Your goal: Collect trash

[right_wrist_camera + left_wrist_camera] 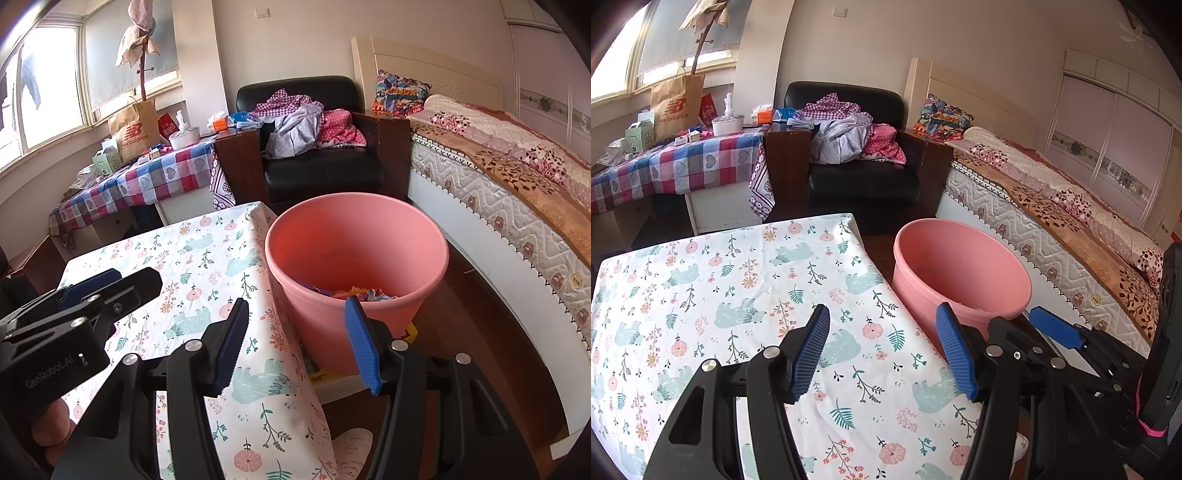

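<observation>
1. The left claw (882,350) gapes wide and empty over the table (713,295); its right pad (955,350) overlaps the bucket's rim in view.
2. The right claw (295,343) is also wide and empty, at the table's edge before the bucket (369,236).
3. The trash (354,293) lies in the bucket; the bucket stands on the floor between table and bed (498,192).
</observation>
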{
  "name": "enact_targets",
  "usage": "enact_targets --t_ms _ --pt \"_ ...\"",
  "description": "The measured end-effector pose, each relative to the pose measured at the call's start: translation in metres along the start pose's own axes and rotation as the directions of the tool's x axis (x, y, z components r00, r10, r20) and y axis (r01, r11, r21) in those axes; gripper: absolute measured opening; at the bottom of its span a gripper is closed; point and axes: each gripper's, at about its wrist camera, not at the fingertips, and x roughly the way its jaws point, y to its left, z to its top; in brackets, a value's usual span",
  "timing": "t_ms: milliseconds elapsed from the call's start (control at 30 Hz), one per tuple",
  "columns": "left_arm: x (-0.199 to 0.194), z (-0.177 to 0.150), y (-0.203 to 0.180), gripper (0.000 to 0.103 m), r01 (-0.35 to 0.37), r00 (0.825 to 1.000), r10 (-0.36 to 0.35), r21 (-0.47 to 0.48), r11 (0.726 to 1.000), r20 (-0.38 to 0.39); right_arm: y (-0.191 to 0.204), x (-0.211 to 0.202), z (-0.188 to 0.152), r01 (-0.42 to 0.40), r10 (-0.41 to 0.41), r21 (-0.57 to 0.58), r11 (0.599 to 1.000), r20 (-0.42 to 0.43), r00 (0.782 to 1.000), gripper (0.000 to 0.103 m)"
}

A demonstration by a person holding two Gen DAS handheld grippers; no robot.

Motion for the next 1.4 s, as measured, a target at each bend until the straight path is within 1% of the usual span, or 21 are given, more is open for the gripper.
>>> enact_targets --t_ms 633,1400 --pt "-0.01 -0.005 0.003 0.059 0.006 1.0 -0.006 -0.002 1.0 0.01 0.004 -0.008 0.003 0.009 -0.009 -0.007 1.0 0.012 1.0 0.055" --pt "-0.013 -0.007 0.0 0.059 0.009 1.0 -0.009 -0.002 1.0 0.004 0.004 -0.01 0.005 0.007 -0.007 -0.008 1.0 0.009 1.0 0.055"
